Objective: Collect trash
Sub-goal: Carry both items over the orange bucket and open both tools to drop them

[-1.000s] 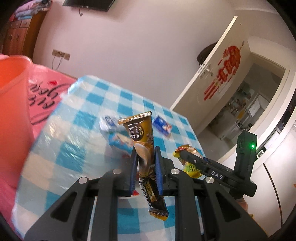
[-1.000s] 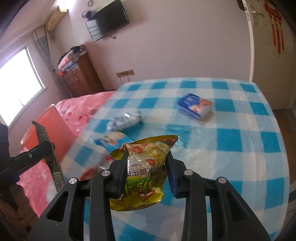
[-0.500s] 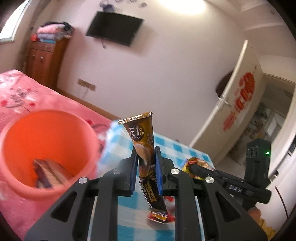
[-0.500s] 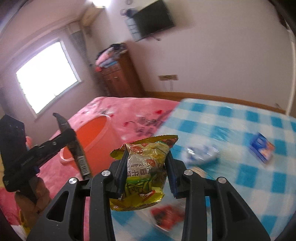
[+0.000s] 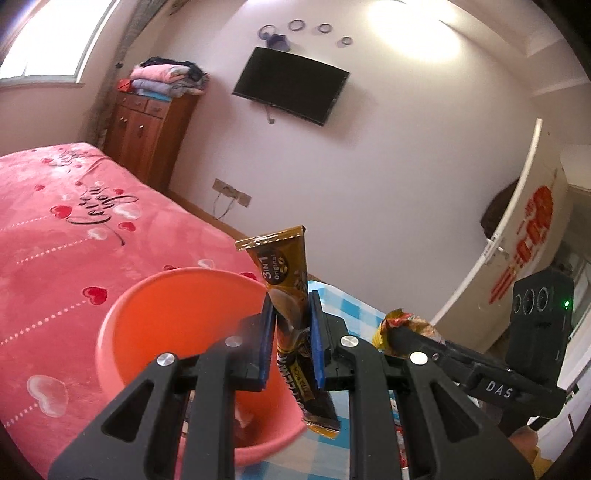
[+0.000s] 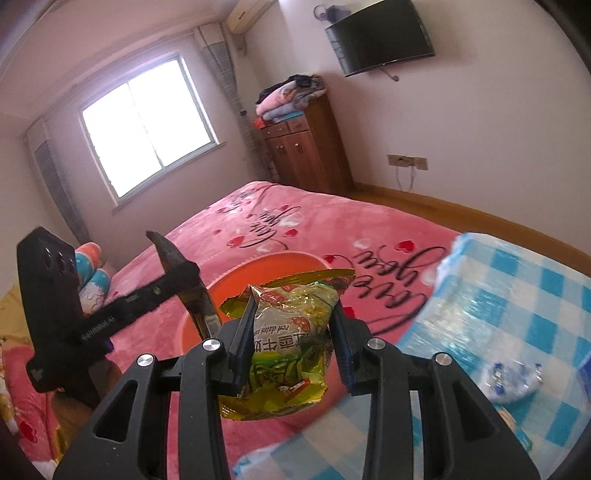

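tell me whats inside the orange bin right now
The orange bin shows mostly bare inner wall. A pale scrap shows near the bottom, blurred. The left gripper and its coffee sachet hide the rest.

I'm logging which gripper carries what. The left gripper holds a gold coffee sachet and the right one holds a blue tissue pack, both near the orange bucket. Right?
Not quite. The right gripper holds a yellow-green snack wrapper, not a blue tissue pack, as the right wrist view shows. The left gripper does hold the gold coffee sachet, near the orange bucket.

Lit by daylight from an overexposed window [image 6: 147, 129], glared on the upper wall [image 5: 410, 33], bent and vignetted black at fisheye edges, smeared by motion blur across the checked tablecloth [image 6: 498, 295].
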Motion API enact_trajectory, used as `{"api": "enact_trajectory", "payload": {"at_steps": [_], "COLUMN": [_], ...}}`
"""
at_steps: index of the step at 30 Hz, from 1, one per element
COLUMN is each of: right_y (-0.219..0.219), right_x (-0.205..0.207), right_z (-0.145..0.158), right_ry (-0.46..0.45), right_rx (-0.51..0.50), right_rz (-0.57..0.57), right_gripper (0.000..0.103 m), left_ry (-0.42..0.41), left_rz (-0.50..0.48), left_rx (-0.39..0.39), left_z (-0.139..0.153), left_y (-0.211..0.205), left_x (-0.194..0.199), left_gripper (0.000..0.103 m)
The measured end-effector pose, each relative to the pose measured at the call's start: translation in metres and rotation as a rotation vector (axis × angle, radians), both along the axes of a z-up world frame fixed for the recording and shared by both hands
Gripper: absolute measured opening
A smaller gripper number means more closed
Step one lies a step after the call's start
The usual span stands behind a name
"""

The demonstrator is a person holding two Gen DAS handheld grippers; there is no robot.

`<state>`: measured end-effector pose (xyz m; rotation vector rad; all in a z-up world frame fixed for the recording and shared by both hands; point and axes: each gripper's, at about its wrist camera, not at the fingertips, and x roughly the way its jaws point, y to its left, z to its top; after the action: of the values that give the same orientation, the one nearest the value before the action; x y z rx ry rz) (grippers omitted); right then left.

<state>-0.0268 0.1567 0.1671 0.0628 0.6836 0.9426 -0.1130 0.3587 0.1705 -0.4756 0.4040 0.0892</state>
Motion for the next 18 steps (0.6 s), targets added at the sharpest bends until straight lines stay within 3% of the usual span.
{"api": "enact_trajectory", "payload": {"at_steps": [11, 12, 14, 16, 18], "right_y": [0.058, 0.061, 0.060, 0.052, 0.044], "right_x": [0.016, 0.018, 0.020, 0.020, 0.019], "right_z": [-0.021, -0.024, -0.028, -0.028, -0.025], "right_ry": [0.019, 0.030, 0.041, 0.055, 0.045], "right_rx": [-0.041, -0.035, -0.029, 0.005, 0.014], "right_rz": [0.048, 0.054, 0.048, 0.037, 0.010], "right_gripper": [0.041, 0.045, 0.062, 0.070, 0.079], "left_ry": [0.081, 0.090, 0.110, 0.118, 0.133], "left_rz": [0.054, 0.054, 0.062, 0.072, 0.101], "left_rx": [-0.021, -0.024, -0.028, -0.037, -0.031], "left_z": [-0.036, -0.039, -0.046, -0.051, -0.054], "left_y": [0.024, 0.025, 0.027, 0.029, 0.031], "left_x": [0.013, 0.014, 0.016, 0.016, 0.015], "left_gripper": [0.019, 0.019, 0.021, 0.031, 0.062]}}
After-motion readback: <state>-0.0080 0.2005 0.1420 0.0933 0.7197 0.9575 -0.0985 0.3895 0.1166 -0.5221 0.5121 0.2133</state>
